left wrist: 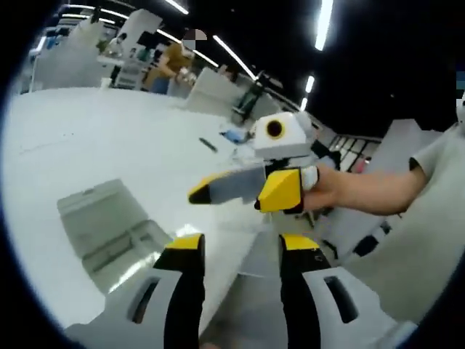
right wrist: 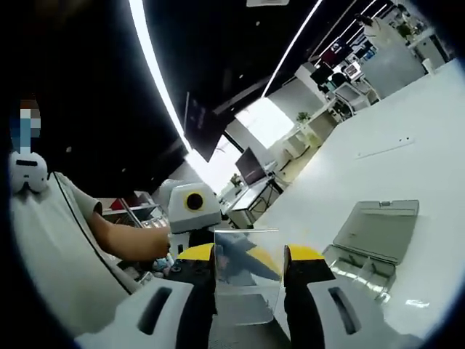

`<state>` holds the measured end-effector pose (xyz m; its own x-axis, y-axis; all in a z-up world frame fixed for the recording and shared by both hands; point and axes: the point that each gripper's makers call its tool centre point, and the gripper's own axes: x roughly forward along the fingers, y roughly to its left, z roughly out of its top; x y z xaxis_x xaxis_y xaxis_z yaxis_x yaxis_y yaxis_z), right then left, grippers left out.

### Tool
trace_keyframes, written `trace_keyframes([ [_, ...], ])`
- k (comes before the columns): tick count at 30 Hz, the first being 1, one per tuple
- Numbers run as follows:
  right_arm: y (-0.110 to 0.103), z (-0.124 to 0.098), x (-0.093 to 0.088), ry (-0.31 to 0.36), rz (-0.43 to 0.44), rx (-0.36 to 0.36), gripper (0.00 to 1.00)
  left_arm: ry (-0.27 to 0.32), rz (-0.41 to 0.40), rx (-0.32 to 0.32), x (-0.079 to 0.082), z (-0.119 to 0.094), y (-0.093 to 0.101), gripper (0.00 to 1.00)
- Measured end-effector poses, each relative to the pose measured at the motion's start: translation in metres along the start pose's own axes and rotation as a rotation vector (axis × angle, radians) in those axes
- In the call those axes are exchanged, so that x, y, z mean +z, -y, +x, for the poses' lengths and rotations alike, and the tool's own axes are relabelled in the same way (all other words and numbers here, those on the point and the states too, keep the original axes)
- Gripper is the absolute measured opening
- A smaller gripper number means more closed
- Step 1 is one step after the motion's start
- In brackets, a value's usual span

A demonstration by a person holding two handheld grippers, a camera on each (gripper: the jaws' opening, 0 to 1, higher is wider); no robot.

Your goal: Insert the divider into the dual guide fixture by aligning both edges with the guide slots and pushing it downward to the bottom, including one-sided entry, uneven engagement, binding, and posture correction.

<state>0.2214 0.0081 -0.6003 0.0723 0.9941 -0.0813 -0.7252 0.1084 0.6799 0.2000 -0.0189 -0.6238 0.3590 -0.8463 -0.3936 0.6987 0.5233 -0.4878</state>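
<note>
In the left gripper view, my left gripper [left wrist: 240, 246] stands parted, gripping nothing, above the fixture [left wrist: 109, 229] on the table [left wrist: 87, 127]. In the right gripper view, my right gripper [right wrist: 249, 254] clamps the clear divider [right wrist: 247, 280], fixture [right wrist: 370, 243] alongside.

— What's the room like?
— Dark ceiling [right wrist: 218, 65] with long light strips [right wrist: 149, 58], and a broad white tabletop [left wrist: 109, 131].
— Beyond it?
— White desks [left wrist: 211, 91], monitors [right wrist: 251, 166], and a bright window [right wrist: 265, 120] far off.
</note>
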Motion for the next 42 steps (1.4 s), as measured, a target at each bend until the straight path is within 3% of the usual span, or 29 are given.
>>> trace_keyframes([
  [9, 0.016, 0.008, -0.005, -0.013, 0.040, -0.124, 0.32, -0.060, 0.020, 0.146, -0.013, 0.001, -0.015, 0.38],
  [18, 0.026, 0.014, -0.014, -0.035, 0.101, -0.237, 0.33, -0.125, 0.019, 0.246, -0.025, 0.008, -0.020, 0.32],
  [28, 0.038, 0.015, -0.023, -0.037, 0.142, -0.358, 0.33, -0.128, -0.037, 0.371, -0.024, 0.008, -0.037, 0.22],
  [42, 0.050, 0.013, -0.029, -0.031, 0.159, -0.498, 0.33, -0.129, -0.096, 0.432, -0.028, 0.012, -0.043, 0.13],
])
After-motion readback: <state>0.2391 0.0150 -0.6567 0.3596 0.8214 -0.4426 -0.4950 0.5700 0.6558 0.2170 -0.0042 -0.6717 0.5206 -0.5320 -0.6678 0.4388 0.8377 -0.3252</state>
